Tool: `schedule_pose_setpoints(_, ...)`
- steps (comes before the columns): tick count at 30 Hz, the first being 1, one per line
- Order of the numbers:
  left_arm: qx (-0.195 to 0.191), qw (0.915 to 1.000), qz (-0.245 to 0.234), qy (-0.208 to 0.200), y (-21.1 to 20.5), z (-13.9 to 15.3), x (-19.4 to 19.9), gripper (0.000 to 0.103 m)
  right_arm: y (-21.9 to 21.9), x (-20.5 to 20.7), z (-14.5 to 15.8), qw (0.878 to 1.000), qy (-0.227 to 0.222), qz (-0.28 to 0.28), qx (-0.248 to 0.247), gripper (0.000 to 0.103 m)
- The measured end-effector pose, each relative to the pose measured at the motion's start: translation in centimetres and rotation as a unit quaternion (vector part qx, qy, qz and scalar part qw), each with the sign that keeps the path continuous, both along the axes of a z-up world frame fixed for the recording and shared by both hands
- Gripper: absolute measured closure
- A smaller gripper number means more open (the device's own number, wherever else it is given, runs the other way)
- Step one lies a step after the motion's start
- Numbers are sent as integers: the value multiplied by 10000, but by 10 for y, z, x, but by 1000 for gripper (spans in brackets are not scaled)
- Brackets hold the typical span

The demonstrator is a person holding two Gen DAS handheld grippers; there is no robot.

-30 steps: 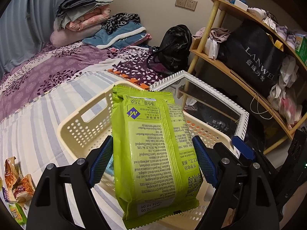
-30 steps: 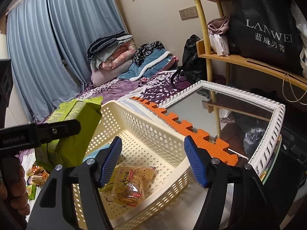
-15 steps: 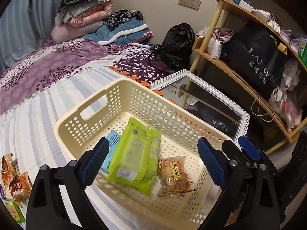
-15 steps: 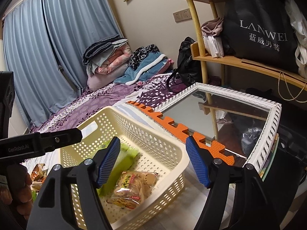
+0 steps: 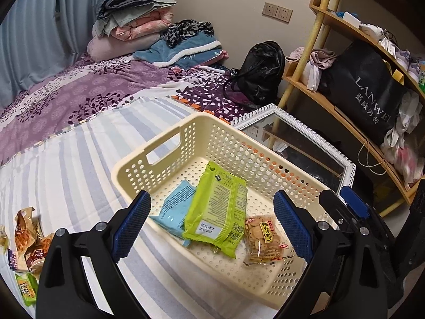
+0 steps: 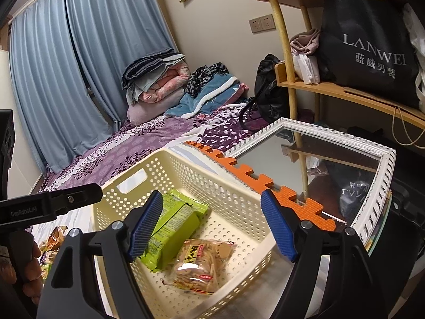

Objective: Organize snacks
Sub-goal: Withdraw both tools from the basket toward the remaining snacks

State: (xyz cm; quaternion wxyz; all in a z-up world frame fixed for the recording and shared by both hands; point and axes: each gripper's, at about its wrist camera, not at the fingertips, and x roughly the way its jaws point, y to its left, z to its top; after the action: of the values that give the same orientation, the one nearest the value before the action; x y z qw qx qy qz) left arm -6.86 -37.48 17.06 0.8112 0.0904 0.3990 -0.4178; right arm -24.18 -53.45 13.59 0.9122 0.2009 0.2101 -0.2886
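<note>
A cream perforated basket (image 5: 170, 143) (image 6: 202, 170) stands on the striped bed sheet. In it lie a green snack pack (image 5: 216, 212) (image 6: 172, 226), a light blue pack (image 5: 174, 207) partly under it, and a clear bag of biscuits (image 5: 263, 239) (image 6: 202, 263). My left gripper (image 5: 212, 226) is open and empty, above the basket's near side. My right gripper (image 6: 211, 226) is open and empty, above the basket's other side. Several loose snack packs (image 5: 26, 242) (image 6: 51, 242) lie on the sheet to the left of the basket.
A white-framed mirror (image 5: 348, 167) (image 6: 379, 186) and an orange foam mat (image 6: 281, 194) lie just beyond the basket. A wooden shelf (image 5: 332, 106) with a black bag (image 5: 366, 90) stands at the right. Folded bedding (image 5: 138, 24) is piled at the bed's far end.
My left gripper opened and dropped the green pack, which now lies in the basket over the blue pack. The left gripper has drawn back a little. The right gripper stayed open.
</note>
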Motion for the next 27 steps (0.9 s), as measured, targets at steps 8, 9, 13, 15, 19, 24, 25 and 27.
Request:
schedule_pose_setpoints(8,-57,9996,191,-195,28,7,-1,5,15,8,7,9998,-38,169,-87,24)
schedule_pose_setpoints(9,-62,9995,214,-220,31,8,-2,5,17,9,8,9998,-52,195,-95,22)
schedule_pose_setpoints(13,-105,9991,310,-250,48,11,-1,5,28,15,13,9993,-105,329,-174,21)
schedule_pose_setpoints(15,-133,9988,389,-255,57,13,1,5,33,20,16,9989,-120,407,-182,21)
schedule_pose_setpoints(19,-182,9976,602,-274,77,15,6,4,45,28,19,9979,-133,593,-209,20)
schedule_pose_setpoints(24,-245,9954,902,-200,104,15,14,4,61,38,23,9963,-129,807,-263,20)
schedule_pose_setpoints(25,-259,9948,967,-180,110,14,16,4,66,40,23,9958,-129,860,-271,20)
schedule_pose_setpoints(27,-287,9935,1093,-163,121,15,20,4,72,45,25,9950,-126,953,-278,20)
